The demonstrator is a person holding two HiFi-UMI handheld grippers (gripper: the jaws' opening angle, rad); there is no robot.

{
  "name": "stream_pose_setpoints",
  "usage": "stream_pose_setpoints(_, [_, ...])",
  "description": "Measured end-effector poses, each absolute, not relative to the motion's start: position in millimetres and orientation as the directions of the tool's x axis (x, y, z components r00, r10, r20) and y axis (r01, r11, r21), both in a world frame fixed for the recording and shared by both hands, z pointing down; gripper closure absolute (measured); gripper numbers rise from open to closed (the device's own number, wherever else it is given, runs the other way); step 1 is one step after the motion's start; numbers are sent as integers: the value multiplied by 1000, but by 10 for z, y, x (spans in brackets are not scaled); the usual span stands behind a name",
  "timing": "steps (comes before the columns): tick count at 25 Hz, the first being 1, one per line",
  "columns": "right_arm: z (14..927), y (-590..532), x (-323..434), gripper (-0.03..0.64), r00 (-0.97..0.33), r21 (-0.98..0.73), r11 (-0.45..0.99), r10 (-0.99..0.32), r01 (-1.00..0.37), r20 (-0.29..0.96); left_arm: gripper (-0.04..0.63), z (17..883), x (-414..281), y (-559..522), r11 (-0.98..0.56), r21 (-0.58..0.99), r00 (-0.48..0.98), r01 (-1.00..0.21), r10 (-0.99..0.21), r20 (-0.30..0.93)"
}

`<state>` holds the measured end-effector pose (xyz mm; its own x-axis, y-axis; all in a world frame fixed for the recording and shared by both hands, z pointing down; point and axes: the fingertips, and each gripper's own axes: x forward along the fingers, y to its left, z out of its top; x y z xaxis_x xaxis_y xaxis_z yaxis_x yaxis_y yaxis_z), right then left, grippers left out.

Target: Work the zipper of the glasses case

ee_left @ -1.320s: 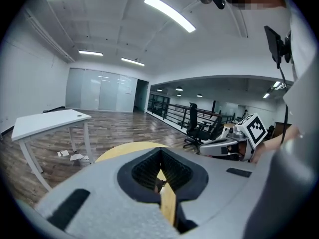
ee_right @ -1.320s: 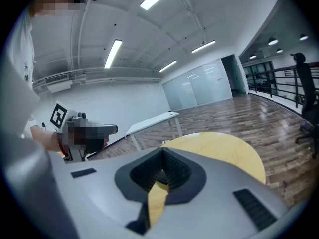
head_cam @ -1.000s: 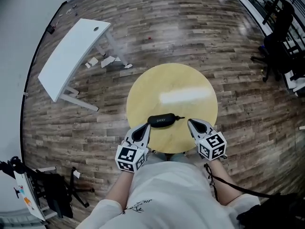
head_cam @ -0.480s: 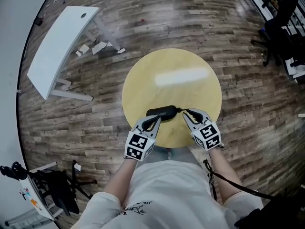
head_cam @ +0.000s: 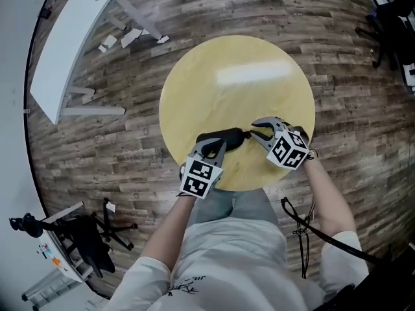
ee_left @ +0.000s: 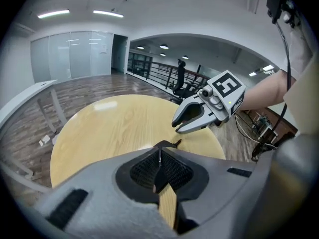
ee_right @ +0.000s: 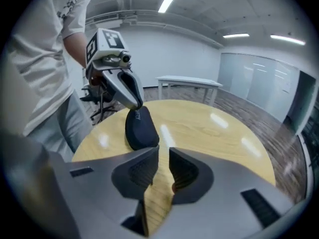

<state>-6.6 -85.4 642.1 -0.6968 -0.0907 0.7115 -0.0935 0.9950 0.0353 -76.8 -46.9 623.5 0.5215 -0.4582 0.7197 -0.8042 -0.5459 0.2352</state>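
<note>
The surface [head_cam: 246, 76] is a round top of pale, glossy yellow wood. The glasses case [head_cam: 228, 137] is a rounded black pod with a matt shell. It lies on the half of the surface towards the near edge, its small zipper pull [ee_left: 178, 142] sticking out of the right end.

The left gripper [head_cam: 217, 144] has grey curved jaws with black ribbed pads, and these are pressed together. Their tips rest on top of the case at its left end. I cannot tell whether they nip any of the shell.

The right gripper [head_cam: 255, 131] hangs just beside the zipper pull. Its jaws are a narrow slit apart, with only bare wood showing between them.

Half a second ago the left jaws were at the near side of the case, short of it; now they sit on it. The right jaws were already at the pull end.
</note>
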Motion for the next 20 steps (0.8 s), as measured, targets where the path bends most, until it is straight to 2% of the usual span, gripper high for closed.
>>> stream_pose_setpoints(5, [6722, -816, -184, 568, -609, 63, 966, 106, 249, 786, 584, 6438, -821, -429, -428, 328, 507, -842, -419, 753])
stream_pose_setpoints(9, [6860, -703, -250, 566, -496, 41, 860, 254, 509, 831, 586, 6521, -823, -418, -407, 324, 489, -854, -416, 767])
stream_pose_setpoints(12, [6968, -665, -282, 565, -400, 50, 745, 300, 666, 866, 586, 6532, -823, -470, -396, 317, 478, -862, -424, 770])
stream_pose_setpoints(16, [7034, -613, -349, 557, -311, 37, 621, 340, 783, 887, 586, 6546, -819, -479, -403, 320, 479, -858, -401, 781])
stream_pose_setpoints(20, [7025, -606, -398, 566, -277, 3, 588, 376, 809, 884, 588, 6562, -863, -458, -399, 333, 487, -855, -392, 780])
